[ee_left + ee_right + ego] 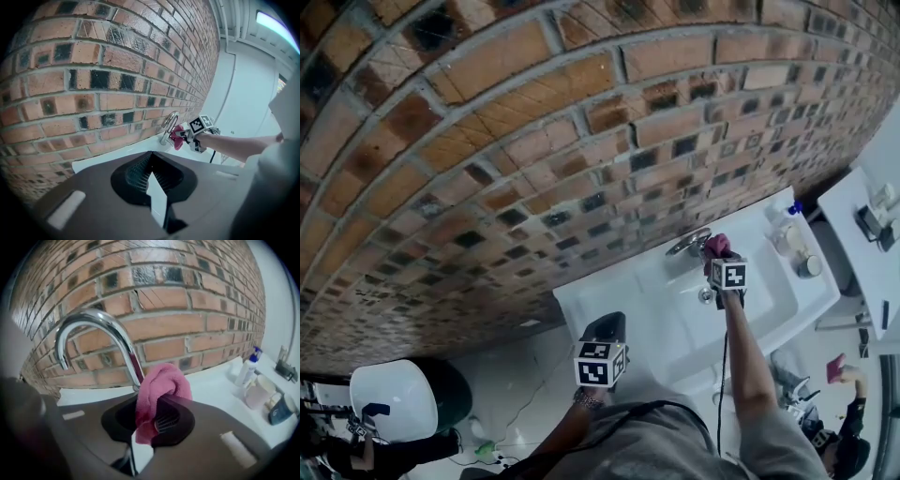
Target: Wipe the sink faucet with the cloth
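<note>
Cloth (161,385) is clamped in my right gripper (150,420), its pink folds bunched out ahead of the jaws and lying against the lower neck of the faucet (101,324), just above where it meets the white sink (773,305) under the brick wall (534,141). My left gripper (152,187) hangs well back from the basin, jaws drawn together with nothing between them, and takes no part. I judge the wiping to be under way, not finished: the cloth is on the neck, while the high arch and the spout end are bare of it. The chrome looks bright all over, so I cannot tell which parts are already wiped. The arch, the spout tip and the base appear left to cover.
</note>
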### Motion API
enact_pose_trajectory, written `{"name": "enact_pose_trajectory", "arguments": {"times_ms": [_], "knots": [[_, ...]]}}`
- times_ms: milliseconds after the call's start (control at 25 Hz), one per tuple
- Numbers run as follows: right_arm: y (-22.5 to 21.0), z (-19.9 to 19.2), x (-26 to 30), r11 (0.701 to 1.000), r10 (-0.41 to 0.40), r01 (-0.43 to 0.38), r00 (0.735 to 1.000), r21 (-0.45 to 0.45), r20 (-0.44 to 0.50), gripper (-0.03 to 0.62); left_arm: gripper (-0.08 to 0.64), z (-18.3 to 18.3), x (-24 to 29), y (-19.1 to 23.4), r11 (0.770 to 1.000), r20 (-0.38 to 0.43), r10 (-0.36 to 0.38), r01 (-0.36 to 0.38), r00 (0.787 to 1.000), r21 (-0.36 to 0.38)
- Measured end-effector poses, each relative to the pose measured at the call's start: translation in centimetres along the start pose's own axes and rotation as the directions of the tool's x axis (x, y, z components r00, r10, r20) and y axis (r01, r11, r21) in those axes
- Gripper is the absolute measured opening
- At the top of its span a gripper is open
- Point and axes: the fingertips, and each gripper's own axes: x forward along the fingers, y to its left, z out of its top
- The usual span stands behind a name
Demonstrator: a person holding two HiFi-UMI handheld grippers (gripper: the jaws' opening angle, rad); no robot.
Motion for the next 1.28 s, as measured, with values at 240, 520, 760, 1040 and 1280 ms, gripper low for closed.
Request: {"name": "enact_pose_trajectory", "arguments": {"times_ms": [240,520,760,1040,1280], "knots": [[1.3,0.7,1.0,0.988,0.051,-0.061,0.996,0.139,0.077,0.048,0.017,0.3,-0.5,1.6,0.999,0.015,0.04,-0.039,0.999,-0.009],[2.2,6.0,-3.7,0.996,0.09,-0.083,0.978,-0.044,0.191,0.046,0.018,0.3,-0.1,0.8,1.0,0.013,0.023,-0.023,1.0,0.016],[7.0,8.9,-8.6,0.98,0.139,-0.084,0.94,-0.182,0.313,0.046,0.017,0.6,0.3,0.2,1.0,0.025,0.001,-0.001,1.0,0.02],[15.5,5.6,-8.4,0.91,0.26,-0.165,0.942,-0.38,0.214,0.044,0.017,0.8,-0.8,-0.7,0.999,0.052,-0.02,0.018,0.998,0.038],[21.6,-3.0,-5.7,0.893,0.294,-0.297,0.954,-0.338,-0.06,0.045,0.018,1.6,-4.5,-0.7,0.999,0.106,-0.026,0.022,0.994,0.038]]}}
